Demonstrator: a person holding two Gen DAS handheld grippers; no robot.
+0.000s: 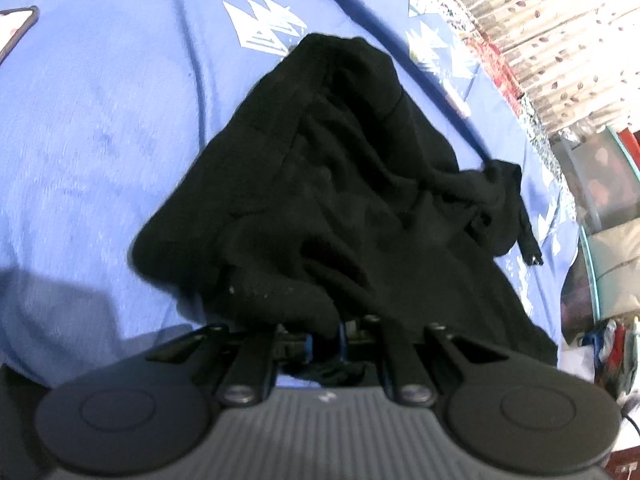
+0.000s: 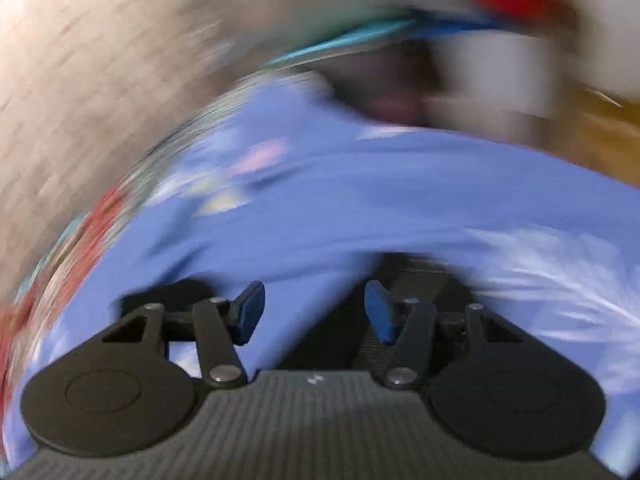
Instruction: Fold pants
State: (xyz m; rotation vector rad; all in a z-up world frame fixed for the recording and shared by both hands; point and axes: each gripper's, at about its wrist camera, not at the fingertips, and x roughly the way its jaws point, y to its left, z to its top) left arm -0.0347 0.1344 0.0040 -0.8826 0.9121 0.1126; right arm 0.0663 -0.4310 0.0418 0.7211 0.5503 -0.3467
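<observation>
Left tool (image 1: 324,334) clamped on black pants (image 1: 340,184), right tool (image 2: 314,312) parted, empty

A lived-in bedroom at home: a bed spread with a blue cotton sheet printed with white jagged shapes (image 1: 100,128), a pale curtain dotted with small leaves (image 1: 552,28) hanging beside it, and colourful household clutter (image 1: 612,344) heaped at the bedside.

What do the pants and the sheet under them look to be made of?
Pants: soft, matte black knit, probably cotton jersey; they slump in loose rumpled folds.
Sheet: thin woven blue fabric, matte, with white printed shapes and shallow creases; the exact fibre is unclear.
</observation>
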